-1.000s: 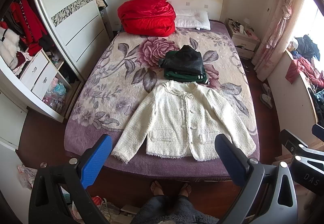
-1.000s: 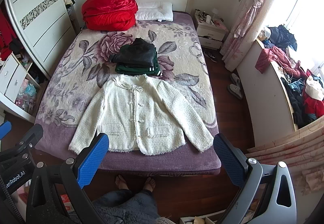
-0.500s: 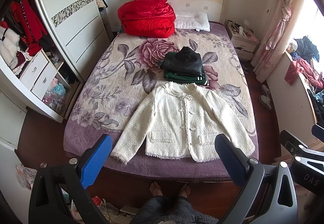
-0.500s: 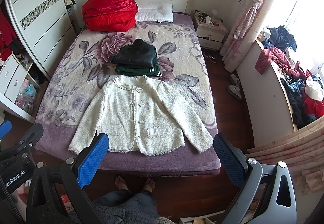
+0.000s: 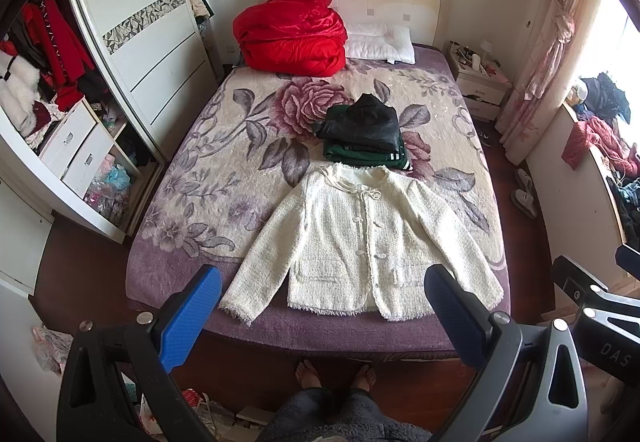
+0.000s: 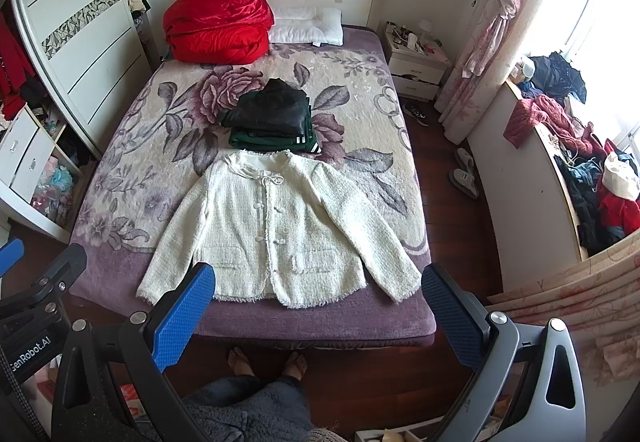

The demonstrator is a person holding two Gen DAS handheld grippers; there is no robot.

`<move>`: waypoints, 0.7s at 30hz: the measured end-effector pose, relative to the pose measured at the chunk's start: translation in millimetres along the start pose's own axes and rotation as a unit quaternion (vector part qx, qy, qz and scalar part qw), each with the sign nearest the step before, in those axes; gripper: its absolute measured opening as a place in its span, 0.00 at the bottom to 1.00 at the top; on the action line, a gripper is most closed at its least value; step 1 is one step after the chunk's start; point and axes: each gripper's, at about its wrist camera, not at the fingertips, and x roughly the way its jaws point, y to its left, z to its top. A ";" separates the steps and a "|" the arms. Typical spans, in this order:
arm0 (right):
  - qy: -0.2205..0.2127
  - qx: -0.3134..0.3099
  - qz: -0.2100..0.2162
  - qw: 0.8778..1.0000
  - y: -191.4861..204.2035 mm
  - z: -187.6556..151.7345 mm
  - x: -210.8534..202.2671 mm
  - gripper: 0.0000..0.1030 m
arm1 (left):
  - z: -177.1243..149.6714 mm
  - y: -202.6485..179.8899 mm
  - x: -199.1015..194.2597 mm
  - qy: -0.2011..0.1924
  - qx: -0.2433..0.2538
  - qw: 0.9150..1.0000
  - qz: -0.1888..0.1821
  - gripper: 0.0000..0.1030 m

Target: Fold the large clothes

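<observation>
White jacket point(image 5: 360, 238) flat on bed point(image 5: 192, 178), sleeves spread; left hand-held gripper point(image 5: 320, 318) and right hand-held gripper point(image 6: 316, 314) both agape, empty.

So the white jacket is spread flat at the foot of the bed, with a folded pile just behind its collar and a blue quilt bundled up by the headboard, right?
Not quite: the quilt bundled by the headboard is red, not blue, as the left wrist view shows. The rest holds: the white jacket lies spread flat at the foot of the bed, with the folded pile just behind its collar.
</observation>
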 end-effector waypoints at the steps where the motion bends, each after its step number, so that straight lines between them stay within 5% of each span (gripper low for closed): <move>1: 0.000 0.000 0.000 1.000 0.0 0.1 -0.3 1.00 | 1.0 0.0 -0.2 0.000 0.000 1.000 0.000 1.00; 21: -0.001 0.001 0.001 1.000 5.9 3.5 -4.8 1.00 | 8.4 -2.5 -1.0 -0.002 0.000 1.000 -0.001 1.00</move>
